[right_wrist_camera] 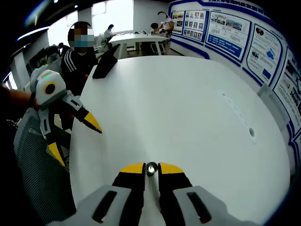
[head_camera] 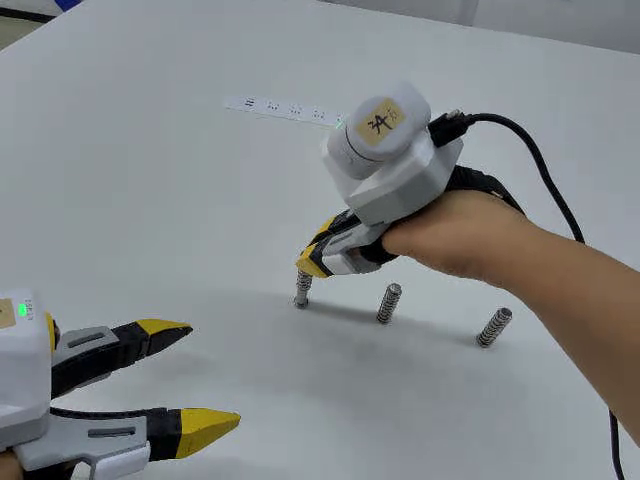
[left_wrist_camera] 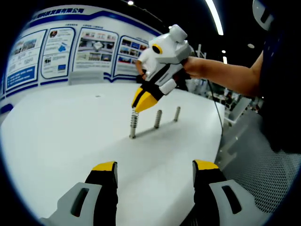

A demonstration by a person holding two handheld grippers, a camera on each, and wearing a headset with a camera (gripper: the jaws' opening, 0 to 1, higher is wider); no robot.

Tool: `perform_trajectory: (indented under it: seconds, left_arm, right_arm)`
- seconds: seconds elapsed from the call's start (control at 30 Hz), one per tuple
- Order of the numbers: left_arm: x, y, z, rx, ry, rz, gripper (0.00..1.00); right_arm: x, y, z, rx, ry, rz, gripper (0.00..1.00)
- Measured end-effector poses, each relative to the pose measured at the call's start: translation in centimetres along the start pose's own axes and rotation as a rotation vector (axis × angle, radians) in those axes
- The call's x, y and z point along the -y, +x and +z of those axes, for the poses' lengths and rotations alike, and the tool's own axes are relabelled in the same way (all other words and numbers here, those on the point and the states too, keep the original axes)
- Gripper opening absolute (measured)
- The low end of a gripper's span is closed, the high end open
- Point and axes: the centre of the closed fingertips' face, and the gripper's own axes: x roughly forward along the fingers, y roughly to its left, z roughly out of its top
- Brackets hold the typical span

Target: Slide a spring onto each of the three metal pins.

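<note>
Spring (head_camera: 303,284) is seated partway down the end pin (head_camera: 301,300) of a row of three, its top clamped between the nearly closed jaws of the right gripper (head_camera: 308,266). Two other springs (head_camera: 389,302) stand further along the row from that pin. The left gripper (head_camera: 205,375) is held well apart from it, jaws spread, empty. The coil is judged light and bendy, best pinched gently by its sides near the top.

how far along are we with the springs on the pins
Done, by the look of it: the middle pin and the end pin by the forearm each wear a spring. In hand: the right claw pinches the third spring, sitting high on the last pin, its lower shaft bare. Left: sliding it down. The left claw hangs open.
</note>
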Motion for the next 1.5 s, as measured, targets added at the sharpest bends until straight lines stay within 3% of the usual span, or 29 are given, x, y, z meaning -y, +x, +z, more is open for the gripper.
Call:
perform_trajectory:
  seconds: [0.47,0.73,1.2,1.5]
  left_arm:
    - [0.0,-0.1,0.1,-0.004,0.005,0.001,0.66]
    - [0.0,-0.1,0.2,-0.004,0.008,0.001,0.66]
    - [0.3,0.2,0.8,0.003,0.021,-0.007,0.66]
    - [0.6,0.6,1.4,0.012,0.032,-0.015,0.66]
  right_arm:
    - [0.2,2.0,-1.5,-0.037,0.018,0.01,0.12]
    - [0.1,2.0,-2.2,-0.042,0.018,0.007,0.14]
    - [-0.7,-0.5,-2.8,0.008,0.028,-0.023,0.17]
    - [-1.8,-2.7,-4.1,0.052,0.04,-0.051,0.19]
